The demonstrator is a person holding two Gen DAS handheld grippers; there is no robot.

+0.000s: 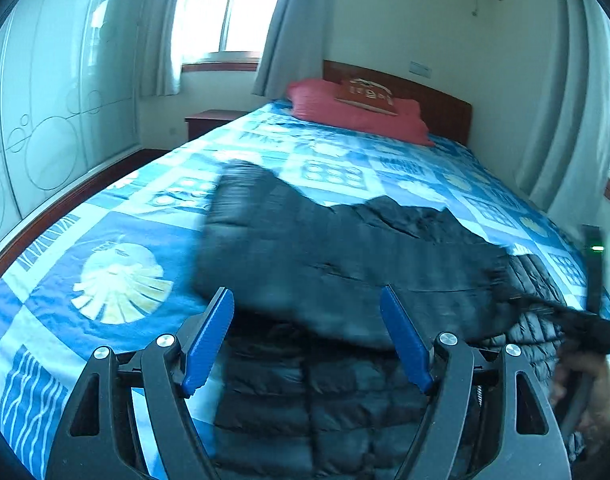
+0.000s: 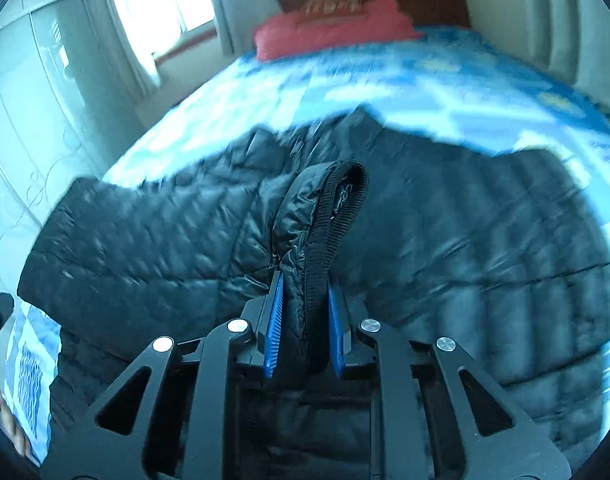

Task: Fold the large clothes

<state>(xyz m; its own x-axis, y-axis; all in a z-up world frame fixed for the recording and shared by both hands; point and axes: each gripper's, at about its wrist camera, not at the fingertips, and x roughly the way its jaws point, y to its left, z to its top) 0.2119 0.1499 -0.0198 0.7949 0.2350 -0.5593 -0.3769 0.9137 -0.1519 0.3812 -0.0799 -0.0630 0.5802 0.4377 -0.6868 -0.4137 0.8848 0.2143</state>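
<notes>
1. A black puffer jacket (image 1: 345, 264) lies spread out on the bed (image 1: 117, 216), on the blue patterned bedspread, at the end far from the red pillow (image 1: 357, 116).
2. The jacket's long side runs across the bed, from one side edge toward the other, not toward the pillow.
3. The right hand-held gripper (image 2: 305, 320) is squeezed tight on a sleeve cuff (image 2: 337, 208) of the jacket. The ribbed cuff sticks up between its blue pads (image 2: 274, 332), above the jacket body.
4. The left hand-held gripper (image 1: 307, 340) is wide open and holds nothing. Its blue fingers (image 1: 209, 340) sit on either side of the jacket edge that is farthest from the pillow.
5. The jacket lies straight ahead of both grippers, toward the pillow. The left one is just above the near edge, and I cannot tell if it touches the cloth.
6. I think the next move is to lay the held sleeve across the jacket body. The right gripper is the one that can do it, because it already has the cuff.
7. The pictures are blurry, so small folds are hard to see.
</notes>
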